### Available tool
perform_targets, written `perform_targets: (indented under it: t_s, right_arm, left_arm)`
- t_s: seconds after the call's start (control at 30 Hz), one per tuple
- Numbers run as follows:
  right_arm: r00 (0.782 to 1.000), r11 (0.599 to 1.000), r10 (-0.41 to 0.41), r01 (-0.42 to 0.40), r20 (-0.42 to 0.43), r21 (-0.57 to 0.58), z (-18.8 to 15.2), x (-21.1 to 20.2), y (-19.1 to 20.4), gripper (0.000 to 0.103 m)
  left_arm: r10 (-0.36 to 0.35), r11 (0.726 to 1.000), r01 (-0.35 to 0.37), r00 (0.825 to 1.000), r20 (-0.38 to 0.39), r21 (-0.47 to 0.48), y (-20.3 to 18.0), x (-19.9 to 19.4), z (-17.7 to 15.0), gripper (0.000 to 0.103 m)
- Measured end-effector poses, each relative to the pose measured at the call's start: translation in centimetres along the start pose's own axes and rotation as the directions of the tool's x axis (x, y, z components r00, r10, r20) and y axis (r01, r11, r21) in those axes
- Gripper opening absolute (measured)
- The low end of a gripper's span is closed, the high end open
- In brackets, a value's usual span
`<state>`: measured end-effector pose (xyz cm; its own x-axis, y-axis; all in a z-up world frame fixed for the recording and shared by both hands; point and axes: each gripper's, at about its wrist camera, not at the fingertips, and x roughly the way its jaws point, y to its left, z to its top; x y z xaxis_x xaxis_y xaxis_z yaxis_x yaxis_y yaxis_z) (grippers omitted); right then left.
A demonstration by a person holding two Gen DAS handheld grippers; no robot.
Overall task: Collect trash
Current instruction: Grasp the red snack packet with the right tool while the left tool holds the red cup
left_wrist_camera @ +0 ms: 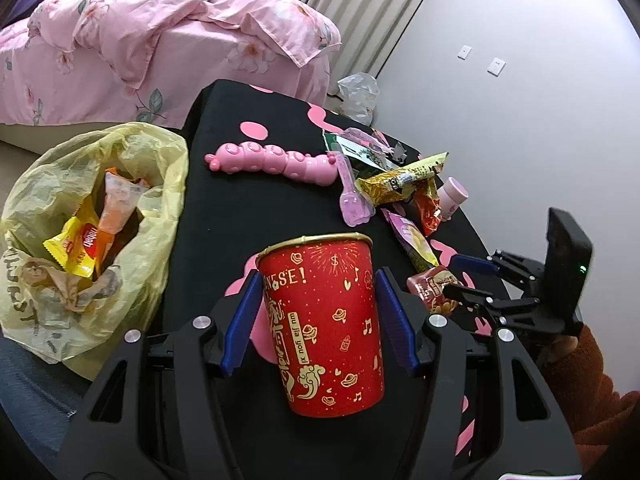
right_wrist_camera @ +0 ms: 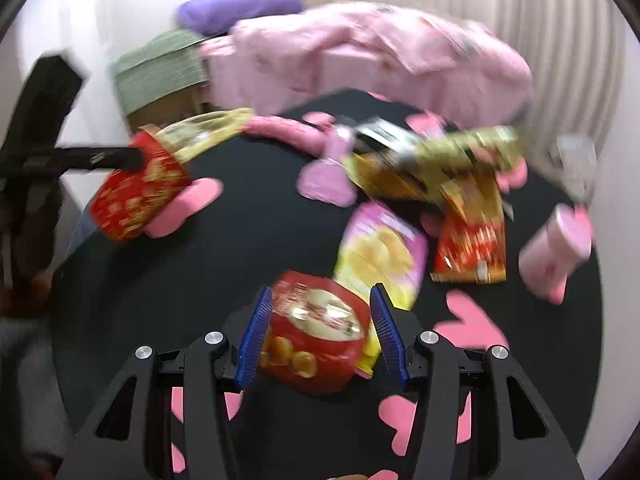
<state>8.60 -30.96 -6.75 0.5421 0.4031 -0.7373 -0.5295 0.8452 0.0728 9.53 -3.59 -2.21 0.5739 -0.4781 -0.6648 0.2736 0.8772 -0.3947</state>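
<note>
At the far left of the left wrist view, a yellow plastic bag is seen standing open beside the black tabletop, and snack wrappers are already lying inside it. Behind the bag, a bed with pink floral bedding is visible. On the tabletop, just right of the bag, a pink caterpillar toy is laid, and a pink plastic spoon is found next to its right end. In the foreground, a red paper cup with gold print is held by the left gripper; the jaws are closed on both sides of the cup, which is lifted and tilted a little. Further right, a heap of trash is spread on the tabletop: a yellow-green wrapper, a red and gold wrapper, and a purple chip bag. A small pink jar is placed near them.

In the blurred right wrist view, a red snack packet is seen between the blue pads of the right gripper. The jaws are half open around it, and whether the packet is pressed cannot be told.
</note>
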Motion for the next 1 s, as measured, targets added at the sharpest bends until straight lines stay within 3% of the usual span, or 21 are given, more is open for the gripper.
perform_targets:
  t_s: [0.1, 0.17, 0.23, 0.3, 0.37, 0.47, 0.57, 0.67, 0.83, 1.0]
  right_arm:
    - [0.999, 0.999, -0.010, 0.012, -0.036, 0.053, -1.9, -0.2, 0.7, 0.048]
    - [0.997, 0.993, 0.073, -0.069, -0.037, 0.094, -3.5, -1.2, 2.2, 0.048]
    - [0.986, 0.985, 0.160, -0.158, -0.037, 0.064, -4.5, -2.3, 4.4, 0.048]
    - [0.991, 0.991, 0.129, -0.130, -0.038, -0.021, -4.6, -3.2, 6.0, 0.048]
    - [1.000, 0.993, 0.017, -0.019, -0.012, -0.113, -4.1, -4.0, 6.8, 0.048]
    - [0.999, 0.993, -0.044, 0.047, 0.031, -0.104, -2.6, -4.0, 5.7, 0.048]
    - [1.000, 0.992, 0.005, -0.005, 0.003, -0.127, -1.5, -2.2, 5.2, 0.048]
    - [0.997, 0.990, -0.016, 0.006, -0.070, -0.141, -1.7, 0.4, 4.5, 0.048]
    - [0.992, 0.993, 0.087, -0.094, -0.094, -0.073, -2.2, 0.5, 4.0, 0.048]
    - [0.993, 0.989, 0.066, -0.078, -0.096, -0.127, -2.6, 0.1, 6.1, 0.021]
  left_arm:
    - [0.010, 1.000, -0.010, 1.000, 0.003, -0.014, 0.5, -0.1, 0.1, 0.055]
    - [0.005, 1.000, -0.005, 1.000, -0.004, -0.028, 0.7, 0.2, 0.2, 0.055]
    - [-0.003, 1.000, 0.003, 1.000, -0.012, -0.031, 0.7, 0.6, 0.2, 0.055]
    - [-0.007, 1.000, 0.007, 1.000, -0.017, -0.024, 0.4, 0.7, 0.2, 0.055]
    - [-0.011, 1.000, 0.011, 1.000, -0.018, -0.011, 0.2, 0.6, 0.0, 0.055]
    - [-0.009, 1.000, 0.009, 1.000, -0.010, -0.014, 0.2, 0.3, 0.0, 0.055]
    - [-0.002, 1.000, 0.002, 1.000, -0.006, -0.021, 0.6, 0.0, 0.0, 0.055]
    - [0.004, 1.000, -0.004, 1.000, 0.003, -0.021, 0.8, -0.5, 0.0, 0.055]
    - [0.012, 0.999, -0.012, 1.000, 0.008, -0.040, 1.5, -0.9, -0.2, 0.055]
    - [-0.001, 0.999, 0.001, 1.000, 0.003, -0.047, 1.6, -0.8, -0.4, 0.055]
